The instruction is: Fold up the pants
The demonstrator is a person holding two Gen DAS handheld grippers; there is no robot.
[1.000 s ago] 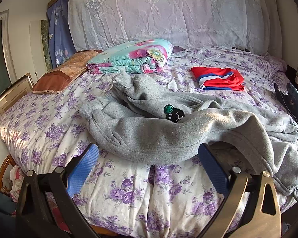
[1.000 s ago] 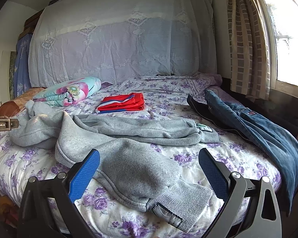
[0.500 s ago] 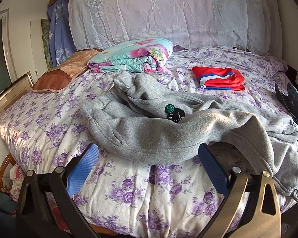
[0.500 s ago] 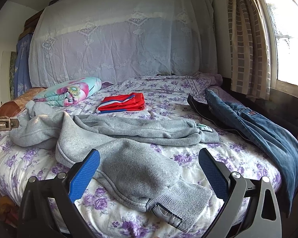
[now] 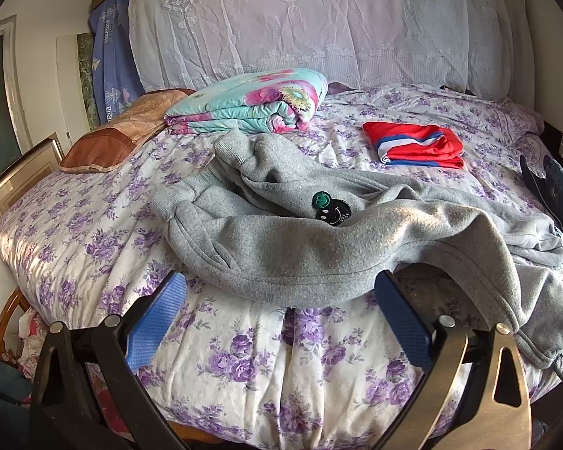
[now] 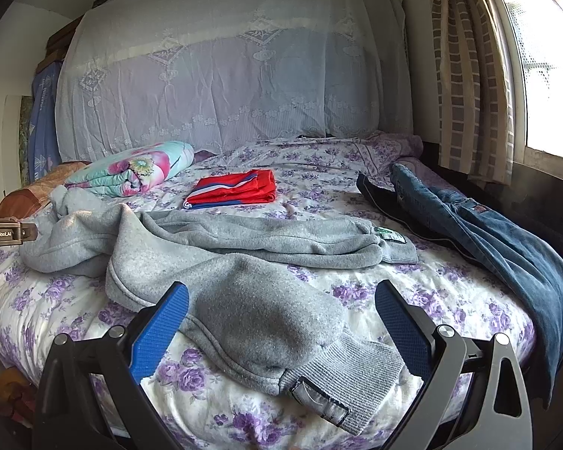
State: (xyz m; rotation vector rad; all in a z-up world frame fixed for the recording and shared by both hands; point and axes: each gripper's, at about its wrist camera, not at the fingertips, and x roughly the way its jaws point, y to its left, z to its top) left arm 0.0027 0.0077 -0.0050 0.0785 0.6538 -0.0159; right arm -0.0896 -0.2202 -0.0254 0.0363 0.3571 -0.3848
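Observation:
Grey sweatpants [image 5: 300, 247] lie crumpled across the flowered bed [image 5: 244, 356], waistband to the left, legs running right; a smiley patch [image 5: 332, 210] shows on them. In the right wrist view the pants [image 6: 244, 300] end in a ribbed cuff [image 6: 349, 378] near the bed's front edge. My left gripper [image 5: 279, 292] is open and empty, just in front of the near pant leg. My right gripper [image 6: 281, 300] is open and empty, its jaws standing either side of the lower leg above the cuff.
A folded red garment [image 5: 416, 144] lies behind the pants. A folded floral quilt [image 5: 251, 107] and a brown pillow [image 5: 120, 138] sit at the back left. Blue jeans [image 6: 488, 240] hang over the bed's right side. A curtain and window [image 6: 506, 56] are at right.
Both views have shifted very slightly; the grippers stay open and the pants have not moved.

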